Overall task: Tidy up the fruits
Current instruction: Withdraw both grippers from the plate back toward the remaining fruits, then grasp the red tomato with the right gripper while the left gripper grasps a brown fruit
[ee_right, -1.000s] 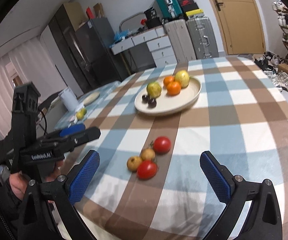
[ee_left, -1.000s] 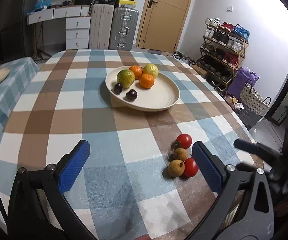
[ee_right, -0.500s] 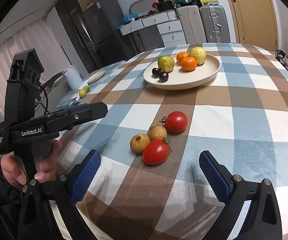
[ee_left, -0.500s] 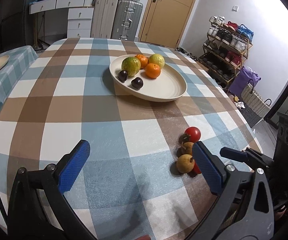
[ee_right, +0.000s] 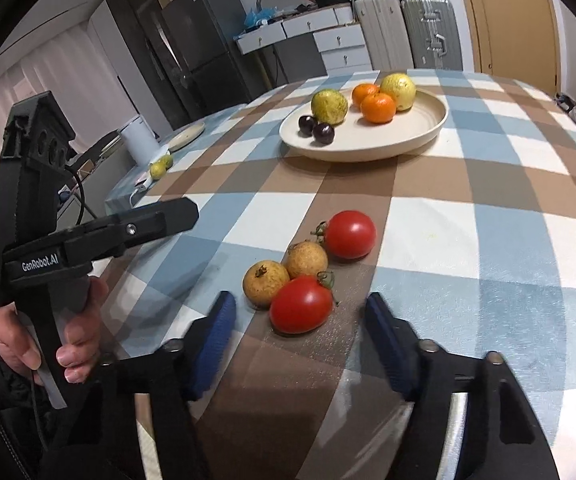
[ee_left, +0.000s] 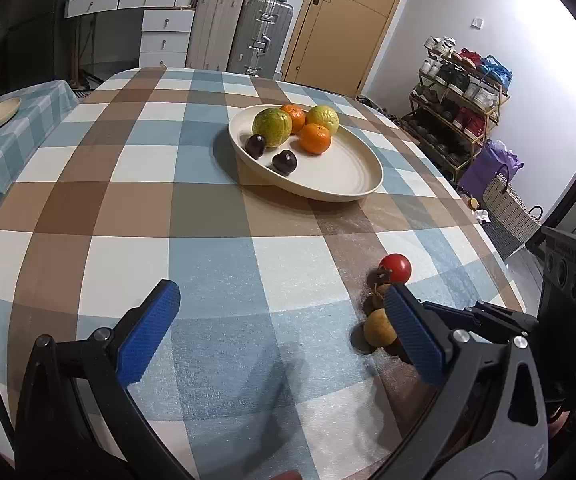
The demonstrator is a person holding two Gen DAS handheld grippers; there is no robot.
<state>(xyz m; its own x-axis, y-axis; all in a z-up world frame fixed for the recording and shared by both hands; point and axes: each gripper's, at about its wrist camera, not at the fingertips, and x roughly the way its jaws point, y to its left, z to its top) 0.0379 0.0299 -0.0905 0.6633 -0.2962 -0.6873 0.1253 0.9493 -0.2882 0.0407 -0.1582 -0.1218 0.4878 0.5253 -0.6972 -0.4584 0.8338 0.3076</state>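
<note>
- The table (ee_right: 487,216), under a checked blue, brown and white cloth, carries everything; its near edge curves away just below the loose fruit, so anything nudged toward the person could roll off.
- The cream plate (ee_right: 415,136) sits well beyond the loose group and already holds two greenish-yellow fruits, two oranges and two dark plums bunched on its far-left side. Its near-right half is bare, which looks the natural place for new fruit.
- The right gripper (ee_right: 297,320) points down at the near end of the cluster. Its jaws have just been closing and now stand partly spread, the pads not yet pressing on anything, with nothing fully between them.
- The left gripper (ee_left: 284,336) hovers over bare cloth beside the cluster, jaws wide apart and empty. It would do best to stay clear of the right gripper's path.
- The near tomato (ee_right: 300,304) lies just ahead of the right gripper's pads, touching the two brown fruits (ee_right: 266,282) behind it.
- The far tomato (ee_right: 349,234) rests at the back of the group, against one of the brown fruits.
- To do the pick well, the person should probably ease forward until the pads flank the near tomato's widest part, close gently since the skin is soft, then lift straight up so its neighbours are not sent rolling.
</note>
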